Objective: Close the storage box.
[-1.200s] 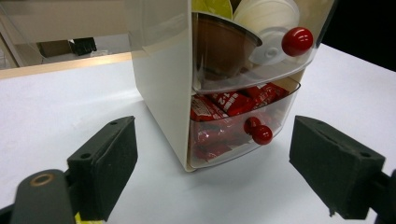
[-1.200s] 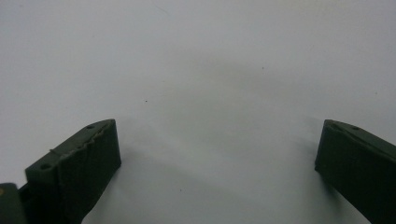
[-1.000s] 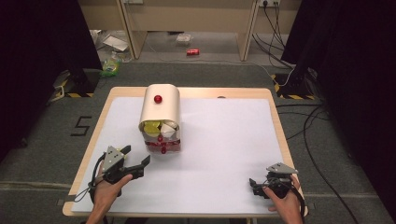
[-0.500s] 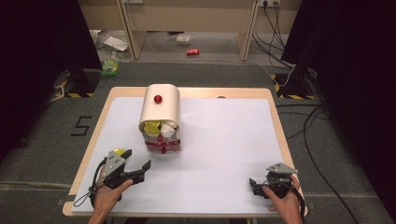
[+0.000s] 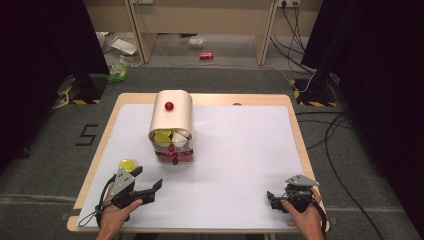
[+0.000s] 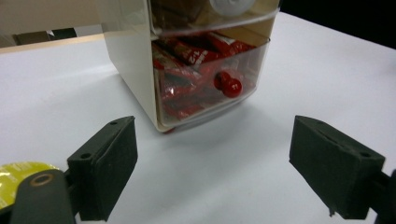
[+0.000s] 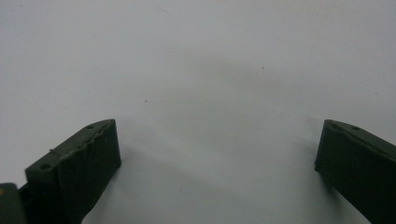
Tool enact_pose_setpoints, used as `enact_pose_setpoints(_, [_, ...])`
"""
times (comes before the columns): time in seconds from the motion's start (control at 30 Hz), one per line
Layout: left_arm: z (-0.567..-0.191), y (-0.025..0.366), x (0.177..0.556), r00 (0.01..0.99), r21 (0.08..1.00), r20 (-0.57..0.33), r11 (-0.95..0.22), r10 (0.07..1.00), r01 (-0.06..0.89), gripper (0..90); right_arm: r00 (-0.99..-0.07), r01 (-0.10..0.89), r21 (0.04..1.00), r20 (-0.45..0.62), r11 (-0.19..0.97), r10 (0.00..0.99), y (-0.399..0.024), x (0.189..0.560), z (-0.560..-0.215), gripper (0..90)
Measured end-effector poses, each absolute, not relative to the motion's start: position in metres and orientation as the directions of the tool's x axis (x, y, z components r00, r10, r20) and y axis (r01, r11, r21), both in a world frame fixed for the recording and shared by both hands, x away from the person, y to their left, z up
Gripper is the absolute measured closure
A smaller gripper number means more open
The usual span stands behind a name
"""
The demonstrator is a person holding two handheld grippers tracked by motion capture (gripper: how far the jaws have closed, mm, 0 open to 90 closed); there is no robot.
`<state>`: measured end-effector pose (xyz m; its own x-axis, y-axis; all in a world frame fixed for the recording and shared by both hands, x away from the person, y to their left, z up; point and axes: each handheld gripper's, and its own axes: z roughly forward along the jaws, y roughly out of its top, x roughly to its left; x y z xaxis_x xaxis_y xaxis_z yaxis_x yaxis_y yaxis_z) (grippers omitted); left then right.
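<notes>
- The left claw sits low at the near-left part of the counter, held in the person's left hand, jaws spread wide with nothing between them.
- Just beyond it, at its left side, a small round yellow capsule lies on the white surface; in the left gripper view a yellow edge of it peeks out behind the left jaw.
- The left claw points toward the cream drawer box, which stands on the left-centre of the counter, well apart from both claws.
- On the box's rounded top there is a red knob.
- The box's front faces the person: an upper clear drawer shows yellow and white pieces inside.
- Below it, the lower clear drawer is packed with red sachets and carries a red knob of its own on its front.
- That lower drawer juts out a little from the box's front, as the high view shows.
- Over on the near-right corner, the right claw rests close to the counter surface in the person's right hand, pointing left.
- The right gripper view shows its claw released too, jaws far apart over bare white counter.
- Beyond the counter, on the grey floor, a red can lies on its side, and a greenish bag sits further left.
</notes>
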<state>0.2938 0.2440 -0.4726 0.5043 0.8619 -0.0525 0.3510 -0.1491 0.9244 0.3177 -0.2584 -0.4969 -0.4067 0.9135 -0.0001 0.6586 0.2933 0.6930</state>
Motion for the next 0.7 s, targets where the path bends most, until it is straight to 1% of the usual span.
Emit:
enact_pose_setpoints(0.03, [-0.474, 0.244, 0.293, 0.502, 0.924, -0.039, -0.16, 0.864, 0.348, 15.1, -0.406, 0.659, 0.693, 0.001, 0.292, 0.914, -0.258, 0.318, -0.497, 0.4])
enact_pose_setpoints(0.33, [-0.485, 0.249, 0.285, 0.507, 0.909, -0.052, -0.169, 0.86, 0.38, 15.1, -0.404, 0.661, 0.692, 0.002, 0.29, 0.915, -0.258, 0.317, -0.497, 0.4])
enact_pose_setpoints(0.43, [-0.488, 0.252, 0.282, 0.508, 0.905, -0.052, -0.174, 0.86, 0.387, 15.1, -0.406, 0.659, 0.693, 0.001, 0.292, 0.914, -0.258, 0.318, -0.497, 0.4])
enact_pose_setpoints(0.47, [-0.488, 0.254, 0.282, 0.506, 0.904, -0.039, -0.185, 0.862, 0.385, 15.1, -0.404, 0.661, 0.692, 0.003, 0.29, 0.915, -0.258, 0.317, -0.497, 0.4])
enact_pose_setpoints(0.57, [-0.491, 0.256, 0.28, 0.507, 0.899, -0.049, -0.183, 0.861, 0.397, 15.1, -0.406, 0.659, 0.693, 0.0, 0.293, 0.914, -0.258, 0.318, -0.497, 0.4])
enact_pose_setpoints(0.63, [-0.492, 0.257, 0.279, 0.504, 0.897, -0.034, -0.196, 0.863, 0.396, 15.1, -0.406, 0.659, 0.693, 0.0, 0.293, 0.914, -0.258, 0.318, -0.497, 0.4])
enact_pose_setpoints(0.7, [-0.493, 0.257, 0.278, 0.507, 0.892, -0.04, -0.198, 0.861, 0.406, 15.1, -0.409, 0.657, 0.694, -0.002, 0.296, 0.913, -0.259, 0.318, -0.497, 0.4])
